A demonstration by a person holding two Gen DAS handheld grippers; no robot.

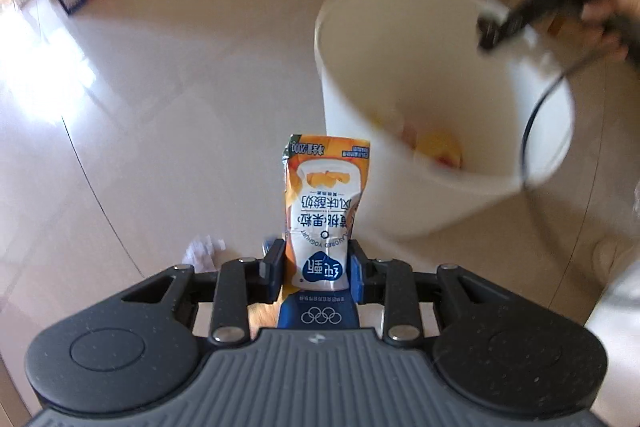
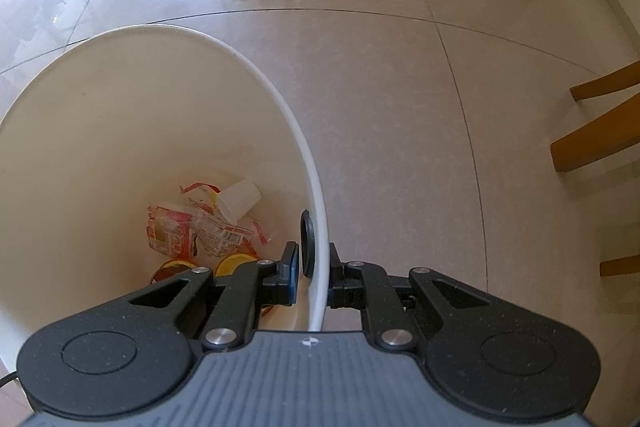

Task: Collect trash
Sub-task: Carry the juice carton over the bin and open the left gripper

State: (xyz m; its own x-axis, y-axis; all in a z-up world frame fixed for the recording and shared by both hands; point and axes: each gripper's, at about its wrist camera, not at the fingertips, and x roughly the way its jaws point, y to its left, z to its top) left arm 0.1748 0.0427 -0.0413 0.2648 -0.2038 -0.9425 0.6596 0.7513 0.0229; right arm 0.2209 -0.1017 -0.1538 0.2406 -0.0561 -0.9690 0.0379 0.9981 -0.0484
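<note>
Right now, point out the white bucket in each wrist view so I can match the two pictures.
Left wrist: white bucket fills the upper right, blurred, beyond the yogurt pouch that the left gripper holds.
Right wrist: it fills the left half, its rim pinched in the right gripper.
Shared landmark: the right gripper on that rim; also the trash inside.

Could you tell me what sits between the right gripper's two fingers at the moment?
The white bucket's rim, with one finger inside and one outside; the right wrist view shows it.
</note>
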